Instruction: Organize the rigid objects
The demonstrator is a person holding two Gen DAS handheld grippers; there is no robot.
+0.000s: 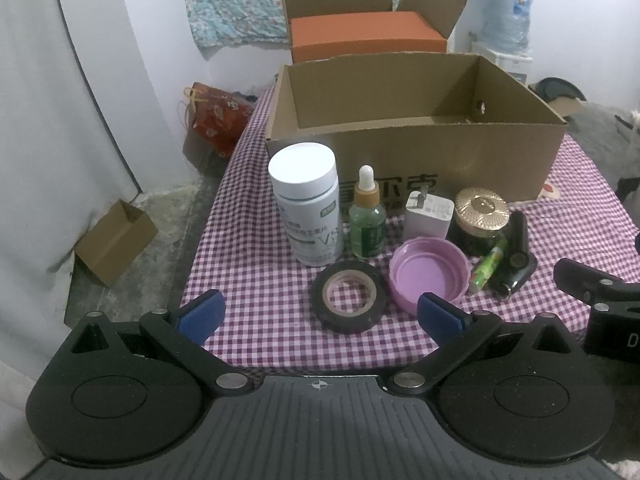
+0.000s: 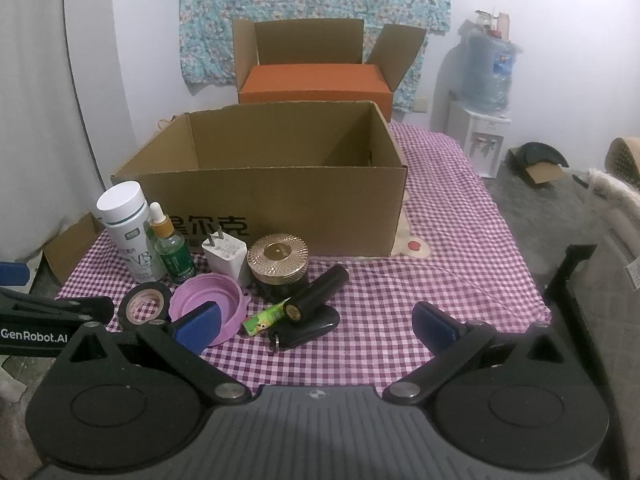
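While the open brown cardboard box [image 2: 256,204] on the purple-and-white checked tablecloth [image 2: 440,280] showed nothing inside as far as either view reached, every object waited on the cloth in front of it, so the sorting appeared not yet begun. Lined up just before the box's front wall were a tall white plastic bottle with a white cap [image 1: 306,204], a green glass dropper bottle [image 1: 366,220], a white plug-in charger [image 1: 428,216] and a dark jar with a ribbed gold lid [image 1: 480,216]. Nearer the camera lay a roll of black tape [image 1: 350,296], an upturned pink plastic lid [image 1: 428,274], a black cylinder [image 2: 316,294] resting across a black key fob [image 2: 308,328], and a small green tube [image 2: 266,318] touching them. The left gripper [image 1: 320,316] and right gripper [image 2: 316,330] both hung wide apart and empty above the near edge. A second carton holding an orange box [image 2: 316,82] stood behind, clear of the work; the tight clustering looked the only hindrance.
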